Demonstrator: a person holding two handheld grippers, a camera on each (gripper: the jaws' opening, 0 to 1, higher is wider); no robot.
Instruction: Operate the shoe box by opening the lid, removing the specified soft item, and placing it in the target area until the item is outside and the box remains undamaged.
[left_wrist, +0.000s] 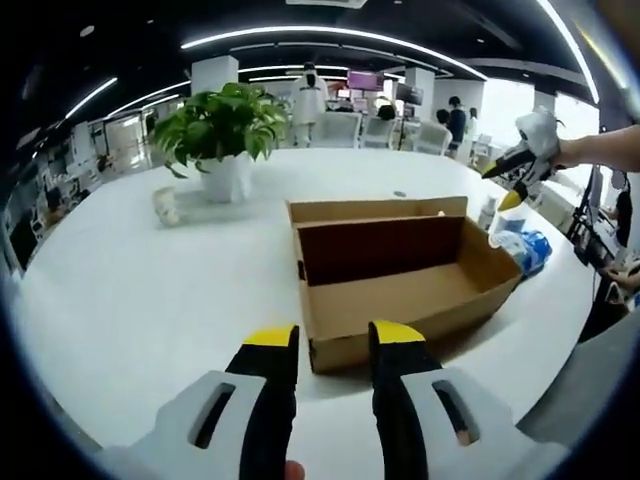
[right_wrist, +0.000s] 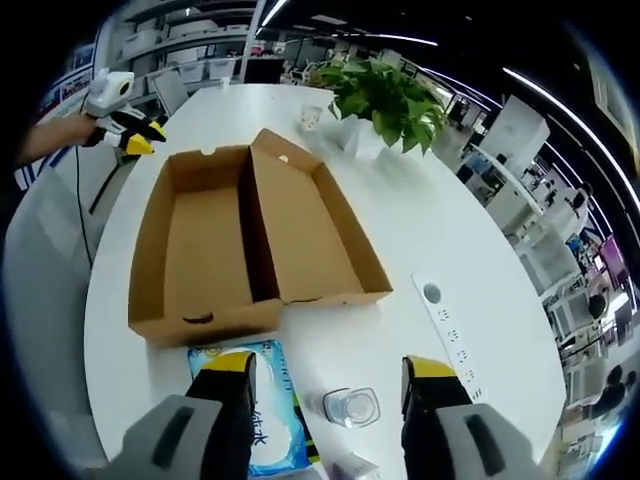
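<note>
The brown shoe box stands open mid-table with its lid folded back, and its inside looks empty. In the right gripper view the box and lid lie ahead of me. A blue soft pack lies on the table outside the box, just by the left jaw of my right gripper, which is open and holds nothing. The pack also lies to the right of the box. My left gripper is open just short of the box's near end. A hand holds the right gripper beyond the pack.
A potted plant and a small cup stand at the back of the white table. A clear glass sits between my right jaws. A socket strip is set into the table. Chairs and people are beyond.
</note>
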